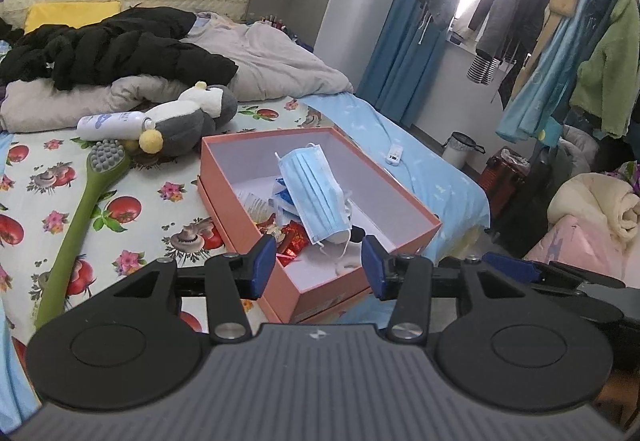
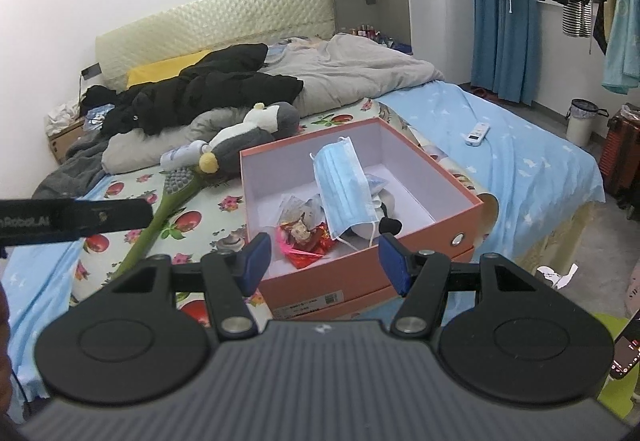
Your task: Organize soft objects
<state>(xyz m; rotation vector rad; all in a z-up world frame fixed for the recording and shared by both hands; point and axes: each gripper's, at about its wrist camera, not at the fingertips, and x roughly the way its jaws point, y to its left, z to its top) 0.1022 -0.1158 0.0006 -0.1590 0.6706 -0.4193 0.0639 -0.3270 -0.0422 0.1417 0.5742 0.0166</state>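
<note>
Two sets of tongs, left tongs (image 1: pixel 318 265) and right tongs (image 2: pixel 326 261), both parted with nothing between the blue pads, both tilted downward toward the near rim of an orange box (image 1: pixel 240 237) on the bed (image 1: pixel 168 197). Inside the box: a blue face mask (image 1: pixel 316 189), long axis running from the far wall toward the near corner, upper end leaning higher, ear loops trailing at the low end; red wrappers (image 1: pixel 294 241) beside it. Left of the box, on the floral sheet: grey plush toy (image 1: pixel 192 117) lying on its side, white bottle (image 1: pixel 112 123) touching it, green long-handled brush (image 1: pixel 80 209) pointing bristle-end away.
</note>
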